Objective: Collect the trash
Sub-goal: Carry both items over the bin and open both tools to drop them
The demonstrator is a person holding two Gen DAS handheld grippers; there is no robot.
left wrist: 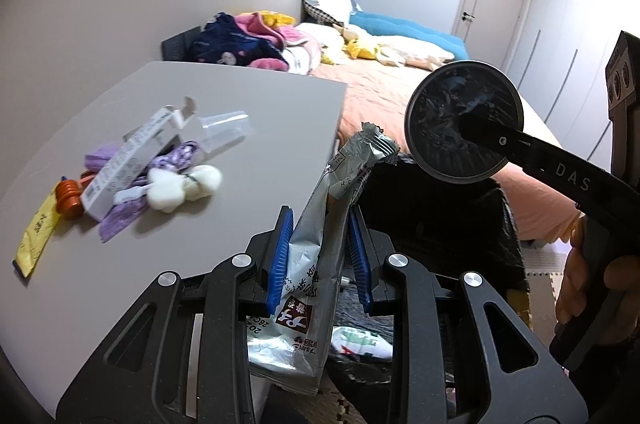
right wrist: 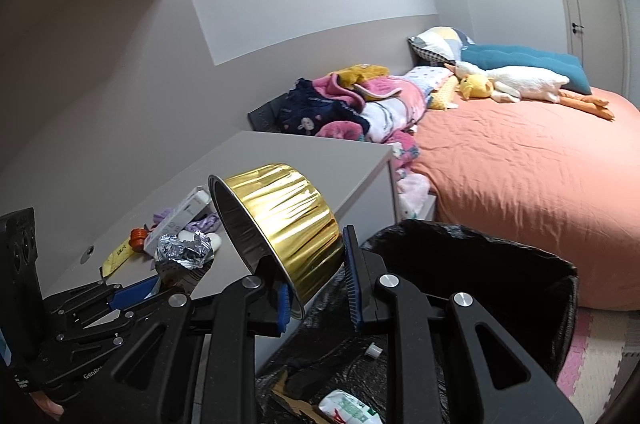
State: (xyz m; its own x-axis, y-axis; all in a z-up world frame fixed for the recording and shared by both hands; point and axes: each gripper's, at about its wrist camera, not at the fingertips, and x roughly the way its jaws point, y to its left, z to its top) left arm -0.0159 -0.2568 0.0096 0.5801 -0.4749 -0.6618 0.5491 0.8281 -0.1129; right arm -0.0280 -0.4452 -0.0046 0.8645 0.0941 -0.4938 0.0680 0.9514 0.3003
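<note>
Only from right wrist: cup's [right wrist: 280, 220] gold side (shiny)

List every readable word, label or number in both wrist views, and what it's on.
"DAS": on the right gripper finger arm, seen from the left wrist.
"GenRo…", cut off: on the left gripper body, seen from the right wrist.
Silver snack wrapper: upside-down Japanese print and digits, not reliably readable.
White carton, yellow sachet, green-and-white packet in the bin: too blurred.

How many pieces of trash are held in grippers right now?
2: a silver snack wrapper in the left gripper, and a gold foil cup in the right gripper.
</note>
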